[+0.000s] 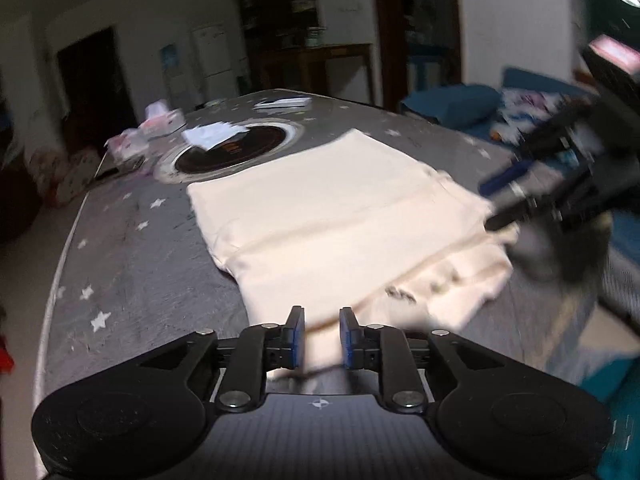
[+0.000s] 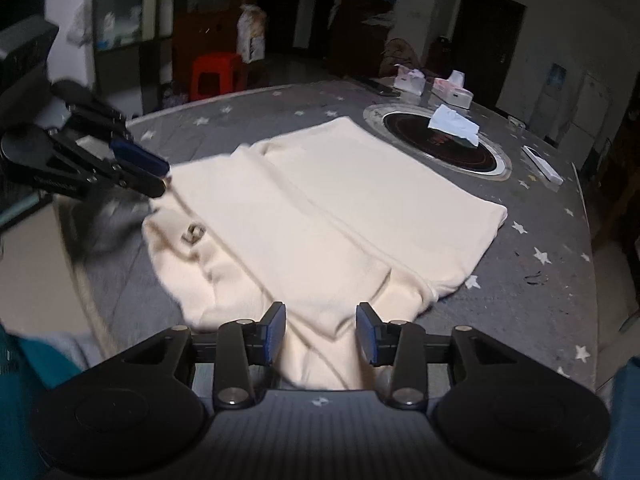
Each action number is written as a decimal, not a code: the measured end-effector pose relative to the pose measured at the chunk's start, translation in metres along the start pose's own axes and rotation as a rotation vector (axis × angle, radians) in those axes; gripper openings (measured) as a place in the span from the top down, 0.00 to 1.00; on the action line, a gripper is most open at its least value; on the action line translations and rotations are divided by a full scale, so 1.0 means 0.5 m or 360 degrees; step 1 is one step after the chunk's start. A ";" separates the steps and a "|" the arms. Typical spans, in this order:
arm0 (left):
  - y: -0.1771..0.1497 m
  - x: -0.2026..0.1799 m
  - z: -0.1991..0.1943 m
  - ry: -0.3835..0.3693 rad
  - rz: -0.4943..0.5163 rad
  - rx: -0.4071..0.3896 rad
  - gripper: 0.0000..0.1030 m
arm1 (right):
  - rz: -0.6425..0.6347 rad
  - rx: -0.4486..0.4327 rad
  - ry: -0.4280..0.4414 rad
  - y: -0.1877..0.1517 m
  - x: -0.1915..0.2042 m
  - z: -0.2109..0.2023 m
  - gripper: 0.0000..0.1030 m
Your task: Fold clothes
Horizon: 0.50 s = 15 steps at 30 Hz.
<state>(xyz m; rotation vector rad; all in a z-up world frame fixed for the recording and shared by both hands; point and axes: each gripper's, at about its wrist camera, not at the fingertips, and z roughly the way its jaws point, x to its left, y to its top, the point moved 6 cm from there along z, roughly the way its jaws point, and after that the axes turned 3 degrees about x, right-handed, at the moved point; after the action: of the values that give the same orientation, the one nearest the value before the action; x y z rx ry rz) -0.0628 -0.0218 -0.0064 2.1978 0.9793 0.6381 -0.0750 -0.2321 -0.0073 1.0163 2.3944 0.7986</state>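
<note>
From where I steer, the cream garment (image 2: 320, 216) lies flat on the grey star-print tabletop (image 2: 532, 292), already doubled over itself in at least one layer, with a long fold ridge running from about 11 o'clock down to 5 o'clock in the right wrist view. Its long axis runs away from me toward 12 o'clock, and the near hem sits right at both sets of jaws.

My right gripper (image 2: 321, 334) has its jaws spread wide, with the near edge of the cloth lying in the gap between them — nothing pinched that I can see. My left gripper (image 1: 322, 338) shows a narrower gap with cloth and a thin dark strand between the pads; I cannot tell whether it is gripping or merely straddling the hem. In the right view the left gripper sits at about 9 o'clock, at the rumpled corner of the garment where a small printed mark (image 2: 193, 233) shows.

So both arms are at the near hem, one at each end of it, and the cloth stretches ahead toward the round inset hob (image 2: 496, 168) at 1 o'clock, where a crumpled tissue (image 2: 454, 124) rests. This fits either hands closing on the hem for another fold or hands having just laid one down — I would not bet on either.
</note>
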 end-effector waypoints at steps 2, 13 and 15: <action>-0.009 -0.015 0.004 0.0017 0.0067 0.0003 0.74 | -0.0058 0.0016 -0.0011 -0.007 0.008 -0.009 0.54; -0.020 -0.074 0.023 0.0034 0.0366 -0.0079 0.74 | -0.0375 0.0022 -0.0069 -0.034 0.066 -0.014 0.40; -0.019 -0.075 0.028 0.0043 0.0380 -0.0091 0.74 | -0.0401 0.0004 -0.0073 -0.034 0.071 -0.010 0.40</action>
<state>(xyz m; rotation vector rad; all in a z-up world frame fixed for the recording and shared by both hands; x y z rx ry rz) -0.0808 -0.0510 -0.0290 2.2794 0.7077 0.7958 -0.1095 -0.2169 -0.0196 0.7058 2.4214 0.6735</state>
